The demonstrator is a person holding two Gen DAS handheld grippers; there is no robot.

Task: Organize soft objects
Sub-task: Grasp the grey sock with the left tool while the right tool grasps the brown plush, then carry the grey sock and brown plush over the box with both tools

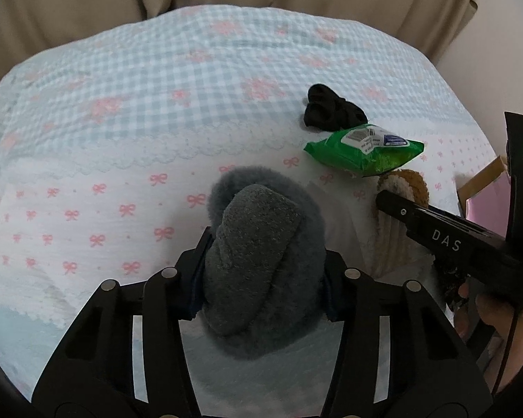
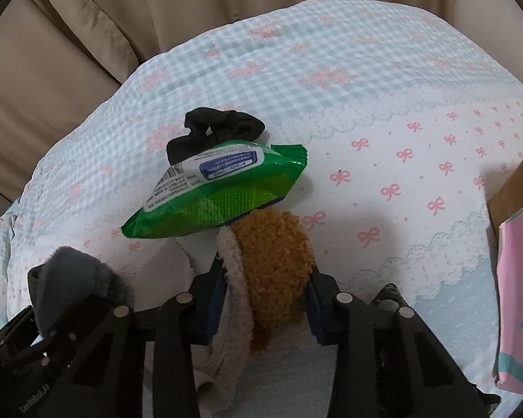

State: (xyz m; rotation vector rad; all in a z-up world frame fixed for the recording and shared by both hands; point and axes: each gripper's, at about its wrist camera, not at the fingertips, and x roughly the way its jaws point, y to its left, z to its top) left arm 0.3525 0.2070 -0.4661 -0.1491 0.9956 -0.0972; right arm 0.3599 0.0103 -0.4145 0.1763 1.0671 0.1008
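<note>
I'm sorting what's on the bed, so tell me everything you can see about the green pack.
The green pack is a soft, shiny plastic pouch, wipes by the look of it, with crimped ends and a white and blue label flap plus small print on top. It looks closed and lies flat on the bed. Its far edge overlaps the black cloth; its near edge overlaps the brown item in the right tool.

Under the green wipes pack [image 2: 223, 188] — black cloth [image 2: 223, 127] partly covered, shape not clear. Brown fuzzy slipper [image 2: 275, 264] with toe tucked under that pack, heel lost behind the black linkage. Cardboard box [image 2: 516, 181] and pink package [image 2: 519, 299] cut off at the right edge. Small print on the pack label — unreadable. Grey fuzzy slipper [image 1: 258, 271] bottom hidden.
</note>
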